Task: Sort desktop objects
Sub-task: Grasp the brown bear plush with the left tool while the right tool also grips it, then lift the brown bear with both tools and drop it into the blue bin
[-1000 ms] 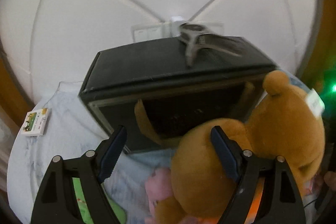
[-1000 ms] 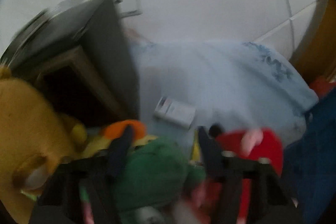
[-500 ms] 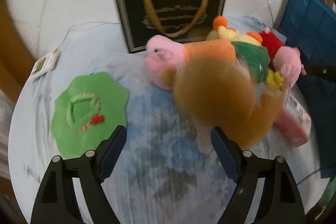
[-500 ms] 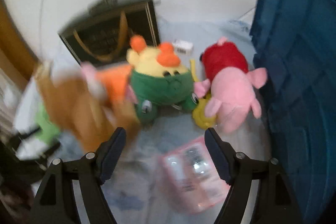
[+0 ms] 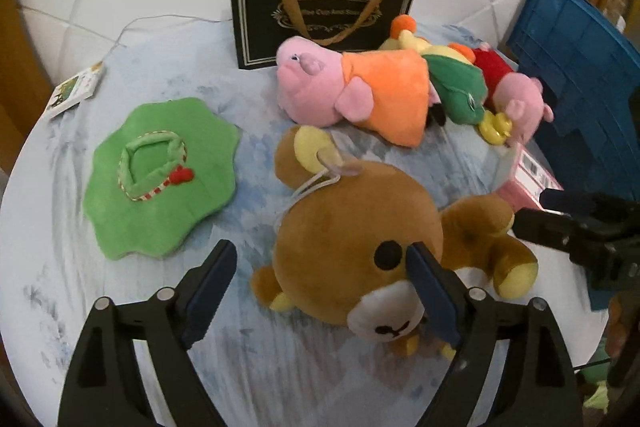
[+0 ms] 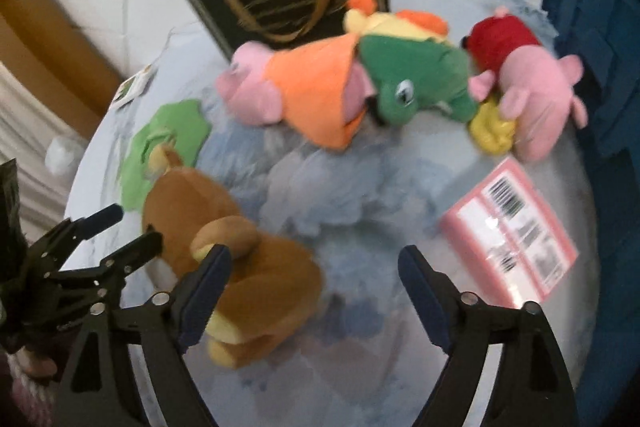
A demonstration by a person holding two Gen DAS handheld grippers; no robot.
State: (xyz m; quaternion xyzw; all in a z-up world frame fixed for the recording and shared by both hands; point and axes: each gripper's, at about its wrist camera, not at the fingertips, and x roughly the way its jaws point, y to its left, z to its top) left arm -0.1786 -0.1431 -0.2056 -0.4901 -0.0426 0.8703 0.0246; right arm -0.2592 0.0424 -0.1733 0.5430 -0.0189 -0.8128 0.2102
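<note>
The left tool stands wide open, its jaws having just spread further, and holds nothing; the brown bear lies loose on the blue-clothed tabletop at lower centre of the left view, its face just behind the right finger. A second ago that bear sat against the black gift bag, close under the camera; now the bag is far back at upper centre. The right tool has also just been opening and is empty, over bare cloth between the bear at lower left and the pink packet at right. A half second ago the bear was a blur.
</note>
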